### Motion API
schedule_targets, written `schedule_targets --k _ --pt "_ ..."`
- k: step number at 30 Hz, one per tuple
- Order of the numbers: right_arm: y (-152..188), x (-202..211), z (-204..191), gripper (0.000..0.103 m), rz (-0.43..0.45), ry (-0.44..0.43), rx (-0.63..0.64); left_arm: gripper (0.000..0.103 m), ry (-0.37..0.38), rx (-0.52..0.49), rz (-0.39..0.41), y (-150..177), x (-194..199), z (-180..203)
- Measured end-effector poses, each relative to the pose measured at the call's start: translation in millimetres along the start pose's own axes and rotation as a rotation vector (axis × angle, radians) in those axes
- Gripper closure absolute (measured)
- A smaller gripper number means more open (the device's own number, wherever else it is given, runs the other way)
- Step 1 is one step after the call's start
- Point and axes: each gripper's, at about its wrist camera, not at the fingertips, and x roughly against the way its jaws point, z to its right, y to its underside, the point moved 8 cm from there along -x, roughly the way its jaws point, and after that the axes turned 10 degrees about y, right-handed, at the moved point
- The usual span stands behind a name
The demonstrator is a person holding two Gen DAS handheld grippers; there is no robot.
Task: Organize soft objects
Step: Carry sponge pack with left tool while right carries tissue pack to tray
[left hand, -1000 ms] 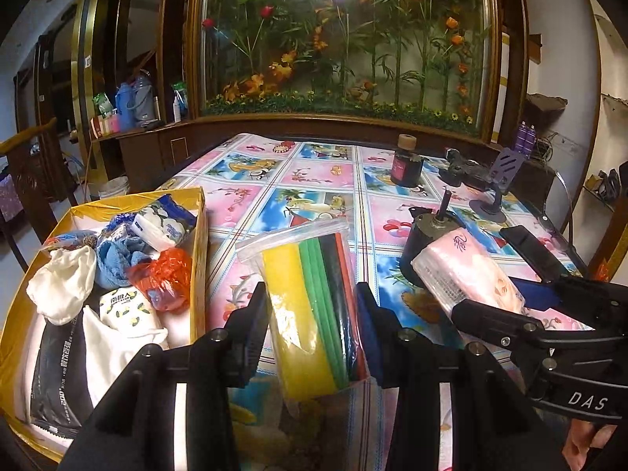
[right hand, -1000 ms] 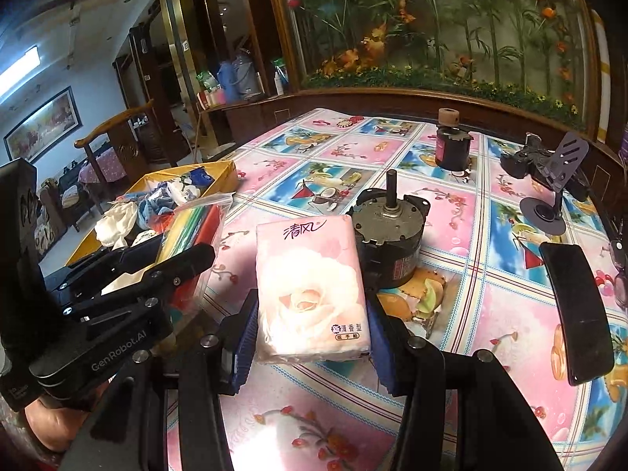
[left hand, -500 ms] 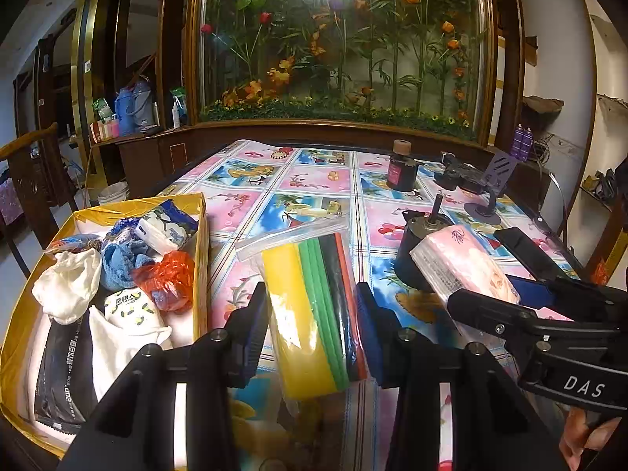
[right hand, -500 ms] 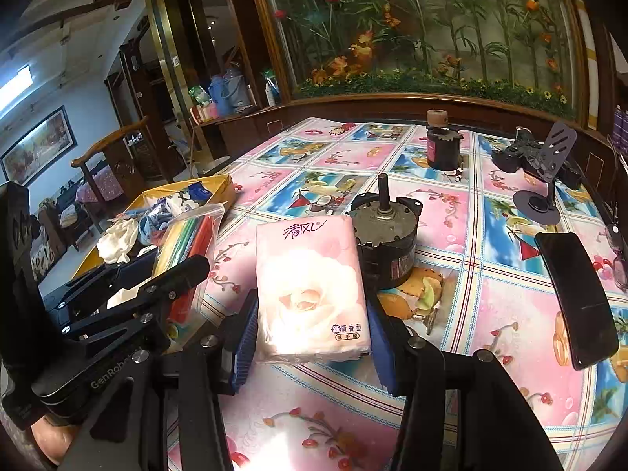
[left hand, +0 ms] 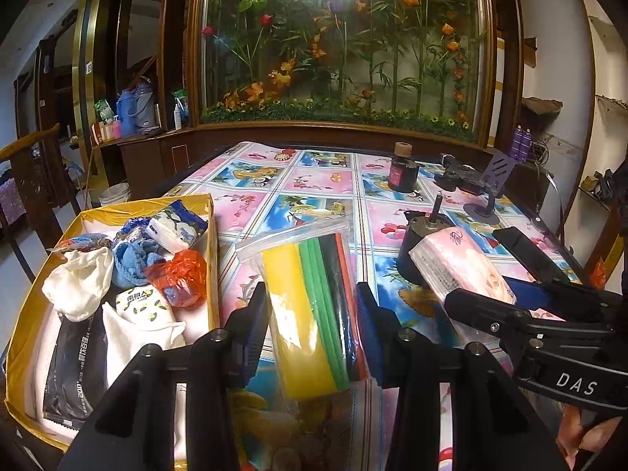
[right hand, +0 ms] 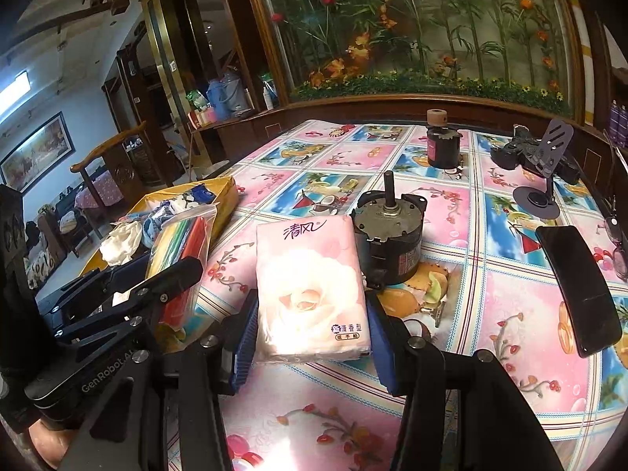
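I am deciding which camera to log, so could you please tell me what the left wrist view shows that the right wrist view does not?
Only the left wrist view shows the yellow box's inside, down to the black packet. Only the right wrist view shows the tissue pack's printed rose face and the eyeglasses. Both show the bag of coloured sheets, the motor and the phone.

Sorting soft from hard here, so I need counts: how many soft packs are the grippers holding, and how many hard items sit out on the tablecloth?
Soft packs held: 2, the bag of coloured sheets and the tissue pack
Motors: 2, near and far
Phone stand: 1
Black phone: 1
Total: 6
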Motion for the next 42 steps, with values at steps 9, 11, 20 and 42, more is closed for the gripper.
schedule_targets --k 9,11,20,42 --pt "0.4 0.5 -7.1 0.048 0.005 -0.003 0.001 0.061 -0.004 0.01 0.013 -1.1 11.8 -8.1" --pt "0.5 0.2 -8.2 0.048 0.005 -0.006 0.001 0.061 -0.005 0.013 0.013 -0.6 13.3 -10.4" --pt "1.6 -1.6 -20.0 0.048 0.005 -0.016 0.006 0.061 -0.013 0.032 0.028 -4.0 21.6 -21.7" --pt "-4.0 -6.1 -131.0 0.048 0.011 -0.139 0.14 0.061 -0.164 0.257 0.136 0.5 93.3 -163.2"
